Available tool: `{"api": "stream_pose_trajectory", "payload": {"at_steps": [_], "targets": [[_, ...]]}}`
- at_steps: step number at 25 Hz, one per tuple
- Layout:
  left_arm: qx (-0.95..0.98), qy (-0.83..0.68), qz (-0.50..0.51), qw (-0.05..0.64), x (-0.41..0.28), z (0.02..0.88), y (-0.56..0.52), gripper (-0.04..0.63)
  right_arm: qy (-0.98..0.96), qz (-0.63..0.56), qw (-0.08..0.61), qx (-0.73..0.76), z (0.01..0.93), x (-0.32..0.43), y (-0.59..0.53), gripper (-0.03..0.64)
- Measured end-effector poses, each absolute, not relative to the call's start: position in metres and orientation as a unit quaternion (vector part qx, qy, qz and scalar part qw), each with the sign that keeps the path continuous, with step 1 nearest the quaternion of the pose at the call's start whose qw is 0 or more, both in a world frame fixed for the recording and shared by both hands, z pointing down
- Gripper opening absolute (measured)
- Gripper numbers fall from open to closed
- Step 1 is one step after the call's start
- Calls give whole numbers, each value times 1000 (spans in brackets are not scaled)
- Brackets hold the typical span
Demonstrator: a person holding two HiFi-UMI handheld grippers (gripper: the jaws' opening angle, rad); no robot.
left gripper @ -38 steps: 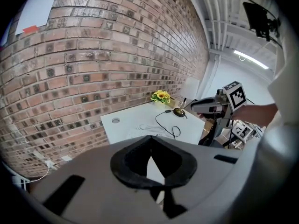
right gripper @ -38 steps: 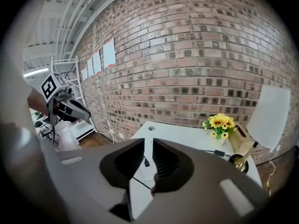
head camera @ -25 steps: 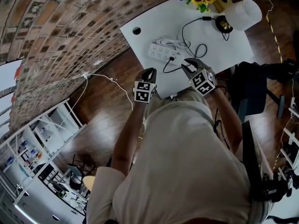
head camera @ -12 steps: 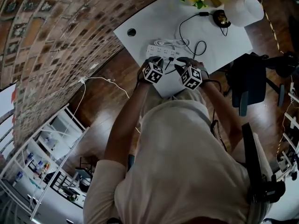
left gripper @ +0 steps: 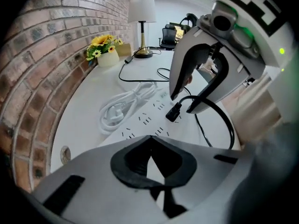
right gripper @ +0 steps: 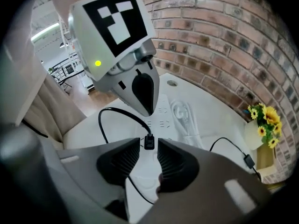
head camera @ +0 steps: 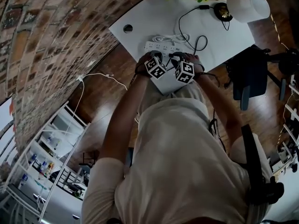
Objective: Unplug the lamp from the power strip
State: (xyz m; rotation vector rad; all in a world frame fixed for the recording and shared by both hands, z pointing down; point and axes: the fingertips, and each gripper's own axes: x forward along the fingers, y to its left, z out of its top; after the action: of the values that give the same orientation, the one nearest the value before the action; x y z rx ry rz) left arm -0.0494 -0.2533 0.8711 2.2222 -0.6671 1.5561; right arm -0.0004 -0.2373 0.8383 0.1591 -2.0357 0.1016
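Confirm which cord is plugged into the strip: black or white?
The black cord; its plug sits in the power strip. White cord just lies coiled alongside.

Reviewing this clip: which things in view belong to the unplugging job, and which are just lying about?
Job in hand: lamp; its black plug; power strip; right gripper, jaws opening, plug between them; left gripper, shut, by the strip.

Lying about: sunflowers; coiled white cable; black chair.
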Motion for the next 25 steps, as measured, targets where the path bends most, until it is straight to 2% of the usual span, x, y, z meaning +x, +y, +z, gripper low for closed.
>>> {"api": "stream_pose_trajectory", "payload": {"at_steps": [4,7,13,20,25], "targets": [[786,-209,570,116,-48,871,-257,6,-847,34,527,60,845,-5,-239,105],[788,-197,575,99,-46,874,-257,6,-844,31,532,55,850,-7,-240,99],[778,-189,593,86,-45,876,-257,-6,-843,30,534,51,855,-12,-242,54],[792,-166,575,121,-45,877,-255,-6,-844,42,531,54,856,-12,-242,46],[792,-157,578,119,-45,877,-255,-7,-840,44,538,59,856,-12,-241,44]]}}
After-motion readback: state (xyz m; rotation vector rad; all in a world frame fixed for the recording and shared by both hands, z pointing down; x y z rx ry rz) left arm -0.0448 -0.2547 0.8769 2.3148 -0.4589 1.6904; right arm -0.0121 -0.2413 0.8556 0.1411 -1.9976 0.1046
